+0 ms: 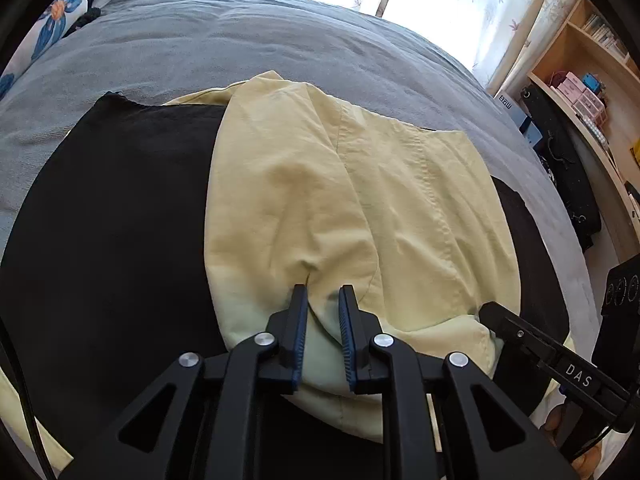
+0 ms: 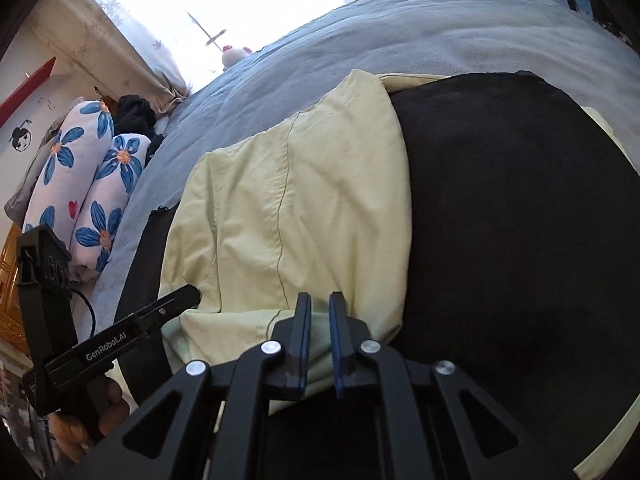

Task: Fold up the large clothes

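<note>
A pale yellow garment (image 1: 320, 184) lies partly folded on a black cloth (image 1: 112, 216) spread on the bed. My left gripper (image 1: 323, 294) sits at its near edge, jaws slightly apart with yellow fabric between them. My right gripper (image 2: 320, 300) is at the near edge of the same yellow garment (image 2: 288, 200), jaws narrowly apart with fabric between them. The black cloth (image 2: 520, 240) fills the right of the right wrist view. Each gripper shows in the other's view: the right one (image 1: 492, 312) and the left one (image 2: 188, 294).
The grey bedcover (image 1: 240, 48) stretches to the far side by a bright window. Flowered pillows (image 2: 80, 184) lie at the bed's left. A wooden shelf (image 1: 580, 80) with boxes and a black bag (image 1: 560, 160) stand right of the bed.
</note>
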`<action>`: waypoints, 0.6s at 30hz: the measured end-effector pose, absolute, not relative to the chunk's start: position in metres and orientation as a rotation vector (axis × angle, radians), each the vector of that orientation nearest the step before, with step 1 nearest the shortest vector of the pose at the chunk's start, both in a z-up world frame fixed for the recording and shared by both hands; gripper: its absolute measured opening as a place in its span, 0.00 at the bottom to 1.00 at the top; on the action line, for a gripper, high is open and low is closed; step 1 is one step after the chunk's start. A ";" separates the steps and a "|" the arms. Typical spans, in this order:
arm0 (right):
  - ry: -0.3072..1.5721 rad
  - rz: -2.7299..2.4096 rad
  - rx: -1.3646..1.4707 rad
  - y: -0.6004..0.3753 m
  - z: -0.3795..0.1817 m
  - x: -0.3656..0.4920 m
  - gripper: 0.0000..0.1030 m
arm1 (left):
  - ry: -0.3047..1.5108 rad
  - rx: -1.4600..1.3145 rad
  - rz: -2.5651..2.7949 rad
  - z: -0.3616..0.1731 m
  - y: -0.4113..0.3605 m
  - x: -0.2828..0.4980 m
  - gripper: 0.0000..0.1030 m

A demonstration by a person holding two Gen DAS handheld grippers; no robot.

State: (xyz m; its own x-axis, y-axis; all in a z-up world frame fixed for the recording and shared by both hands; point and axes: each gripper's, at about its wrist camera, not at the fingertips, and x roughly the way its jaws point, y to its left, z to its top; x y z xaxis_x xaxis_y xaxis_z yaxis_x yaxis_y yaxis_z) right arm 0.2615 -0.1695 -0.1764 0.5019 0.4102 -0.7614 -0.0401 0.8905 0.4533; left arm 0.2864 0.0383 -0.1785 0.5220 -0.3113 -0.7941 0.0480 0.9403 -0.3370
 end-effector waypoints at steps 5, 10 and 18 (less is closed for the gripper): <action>1.011 0.296 0.405 -0.160 -0.157 0.257 0.11 | 0.988 -0.246 -0.199 -0.157 0.040 0.269 0.33; 0.958 0.329 0.410 -0.157 -0.121 0.235 0.11 | 0.926 -0.197 -0.196 -0.113 0.035 0.238 0.39; 0.841 0.339 0.356 -0.153 -0.040 0.178 0.22 | 0.832 -0.182 -0.184 -0.042 0.039 0.174 0.49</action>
State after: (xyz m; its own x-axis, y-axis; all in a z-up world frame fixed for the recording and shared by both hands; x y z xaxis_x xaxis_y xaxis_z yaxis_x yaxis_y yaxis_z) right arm 0.1776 -0.1526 -0.0403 0.6203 0.4261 -0.6585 -0.1500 0.8885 0.4337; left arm 0.1743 0.0387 -0.0418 0.6594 -0.2325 -0.7149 0.0903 0.9686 -0.2317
